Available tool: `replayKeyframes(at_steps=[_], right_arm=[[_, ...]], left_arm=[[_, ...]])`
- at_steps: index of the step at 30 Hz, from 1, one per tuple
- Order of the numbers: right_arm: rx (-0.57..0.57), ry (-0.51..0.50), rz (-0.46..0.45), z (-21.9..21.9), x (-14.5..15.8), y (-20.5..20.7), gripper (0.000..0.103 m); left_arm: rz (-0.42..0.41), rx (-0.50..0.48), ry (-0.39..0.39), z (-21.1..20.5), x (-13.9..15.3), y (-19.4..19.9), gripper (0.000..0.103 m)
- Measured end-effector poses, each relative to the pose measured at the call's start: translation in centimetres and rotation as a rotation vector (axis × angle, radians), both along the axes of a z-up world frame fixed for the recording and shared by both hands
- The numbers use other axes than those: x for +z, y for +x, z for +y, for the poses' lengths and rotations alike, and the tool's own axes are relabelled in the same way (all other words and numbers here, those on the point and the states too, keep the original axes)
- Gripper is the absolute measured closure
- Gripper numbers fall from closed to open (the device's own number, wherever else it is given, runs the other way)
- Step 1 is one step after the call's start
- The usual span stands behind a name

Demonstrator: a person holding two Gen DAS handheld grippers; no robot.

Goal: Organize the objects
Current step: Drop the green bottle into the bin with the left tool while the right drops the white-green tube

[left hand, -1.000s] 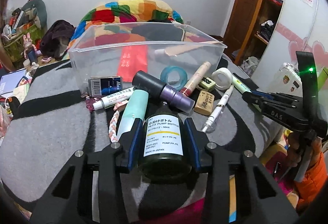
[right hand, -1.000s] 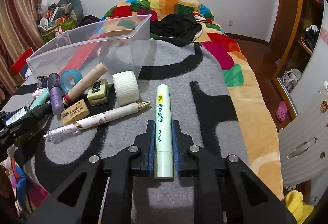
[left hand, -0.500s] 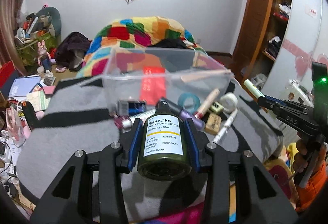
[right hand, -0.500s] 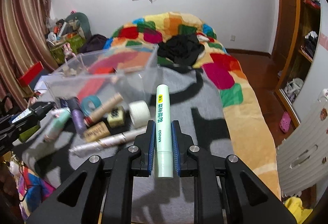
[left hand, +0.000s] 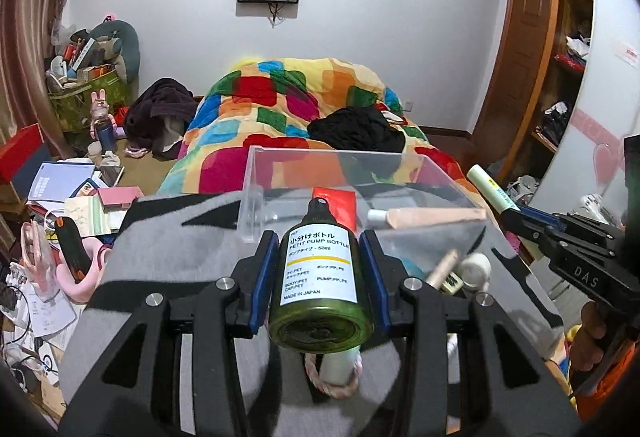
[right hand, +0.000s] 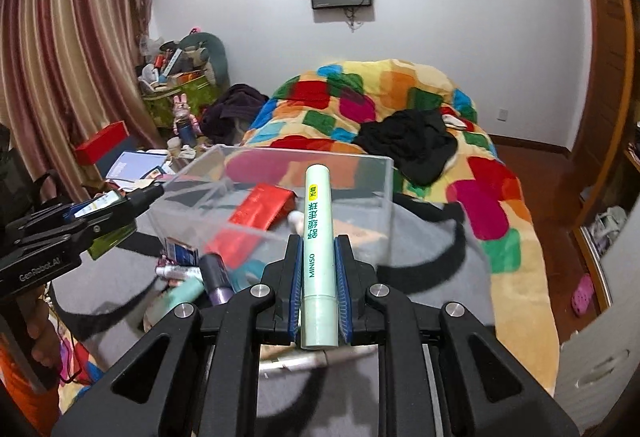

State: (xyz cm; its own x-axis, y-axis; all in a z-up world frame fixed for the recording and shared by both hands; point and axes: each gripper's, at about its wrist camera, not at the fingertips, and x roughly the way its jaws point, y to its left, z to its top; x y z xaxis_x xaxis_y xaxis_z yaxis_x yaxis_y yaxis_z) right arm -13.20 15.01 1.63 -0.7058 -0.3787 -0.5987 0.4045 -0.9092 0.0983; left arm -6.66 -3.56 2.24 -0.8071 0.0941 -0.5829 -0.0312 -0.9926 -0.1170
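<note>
Left wrist view: my left gripper (left hand: 320,277) grasps a green pump bottle (left hand: 320,277) between its pads; my right gripper (right hand: 319,273) clamps a pale MINISO tube (right hand: 319,249), near the clear bin (right hand: 384,197).

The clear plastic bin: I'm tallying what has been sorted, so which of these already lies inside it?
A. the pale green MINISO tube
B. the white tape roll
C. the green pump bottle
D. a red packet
D: the red packet lies on the floor of the clear plastic bin, beside a peach tube.
</note>
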Motion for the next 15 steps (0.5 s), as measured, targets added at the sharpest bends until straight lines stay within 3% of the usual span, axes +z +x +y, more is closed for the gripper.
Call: replayKeyframes(at_steps=[15], right_arm=[[0.069, 0.009, -0.158, -3.9, -2.0, -6.9, 0.089]], left_arm=[[-0.088, 0.004, -0.021, 0.1, -0.9, -6.4, 0.062]])
